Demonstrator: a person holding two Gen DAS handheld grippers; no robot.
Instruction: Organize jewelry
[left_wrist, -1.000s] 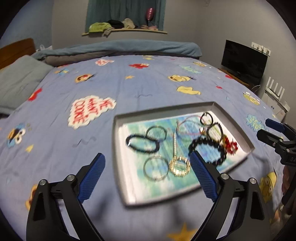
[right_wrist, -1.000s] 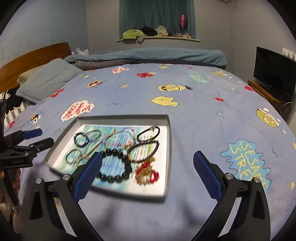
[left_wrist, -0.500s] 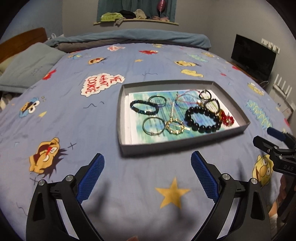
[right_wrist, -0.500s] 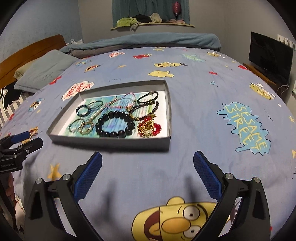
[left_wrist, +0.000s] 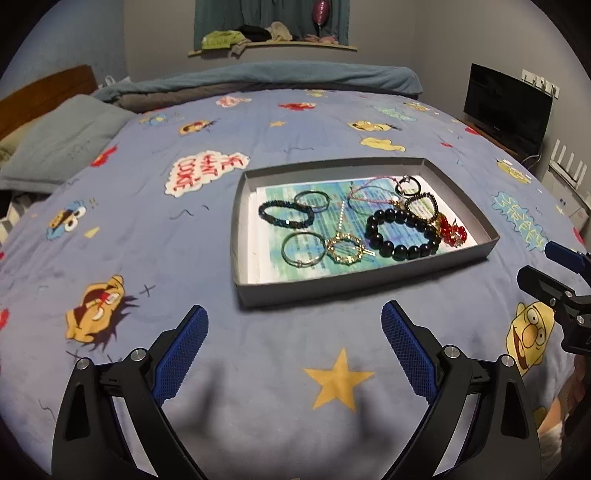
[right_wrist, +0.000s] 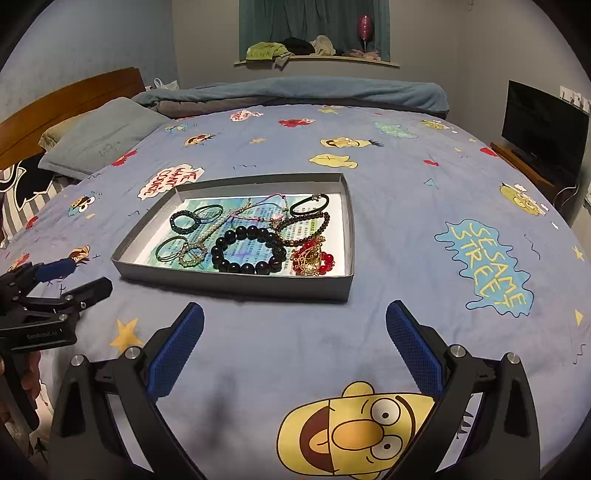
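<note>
A shallow grey tray (left_wrist: 332, 286) (right_wrist: 236, 278) lies on the blue bed and holds several bracelets. A big black bead bracelet (left_wrist: 400, 236) (right_wrist: 247, 251) lies at the front, with a red and gold piece (left_wrist: 452, 230) (right_wrist: 312, 258) beside it. A gold ring bracelet (left_wrist: 345, 249), a thin silver bangle (left_wrist: 301, 247) and a dark beaded bracelet (left_wrist: 286, 214) lie to the left. My left gripper (left_wrist: 293, 350) is open and empty, on the near side of the tray. My right gripper (right_wrist: 295, 350) is open and empty, also short of the tray.
The bedsheet (right_wrist: 424, 206) has cartoon prints. A grey pillow (right_wrist: 103, 140) and wooden headboard (right_wrist: 55, 99) are at the left. A folded blanket (right_wrist: 303, 92) lies at the far end. A black TV (right_wrist: 543, 129) stands at the right.
Both grippers have pulled back from above the tray toward the near side of the bed. The tray now sits farther ahead in both views. Both stayed open.
</note>
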